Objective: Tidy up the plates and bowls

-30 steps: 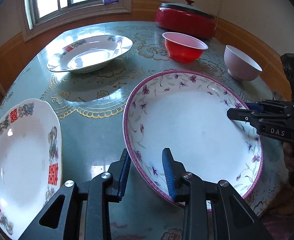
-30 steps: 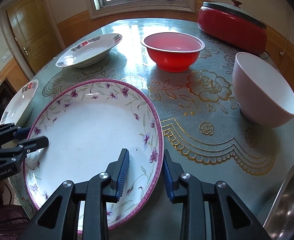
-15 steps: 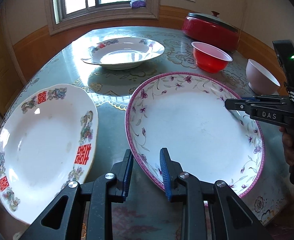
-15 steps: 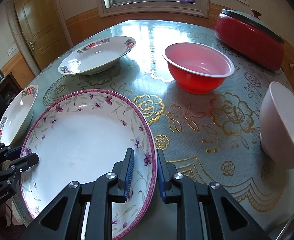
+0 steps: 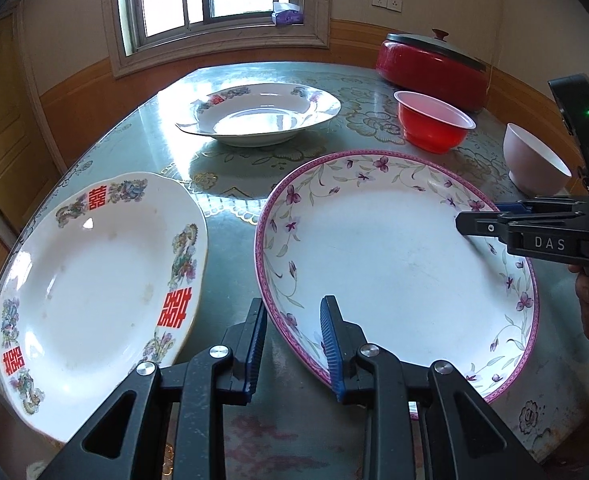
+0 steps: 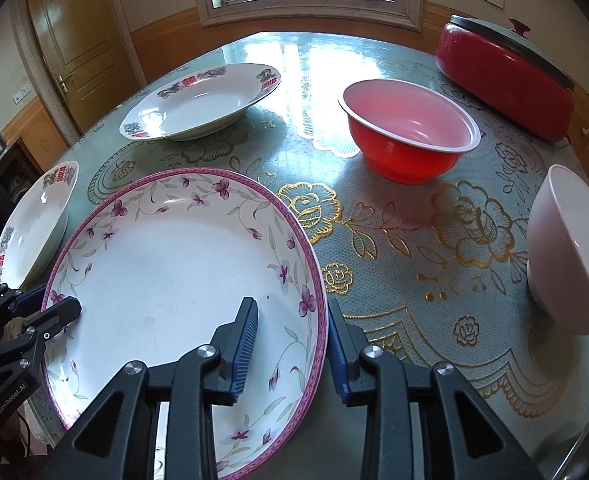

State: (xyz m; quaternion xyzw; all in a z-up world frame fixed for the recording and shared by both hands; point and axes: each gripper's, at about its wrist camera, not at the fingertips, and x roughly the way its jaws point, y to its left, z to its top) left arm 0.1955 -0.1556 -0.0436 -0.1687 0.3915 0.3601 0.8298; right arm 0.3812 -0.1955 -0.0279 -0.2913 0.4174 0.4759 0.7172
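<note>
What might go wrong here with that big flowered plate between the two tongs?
1. The right tongs are opening around the rim of the flowered plate; left with the left tongs alone, it may tip or slide.
2. The red-character plate seems to overhang the edge of the table; a nudge could send it off.

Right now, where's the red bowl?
The red bowl sits far right of center in the right wrist view, between the red pot behind it and the white bowl nearer the camera, beyond the floral plate.
</note>
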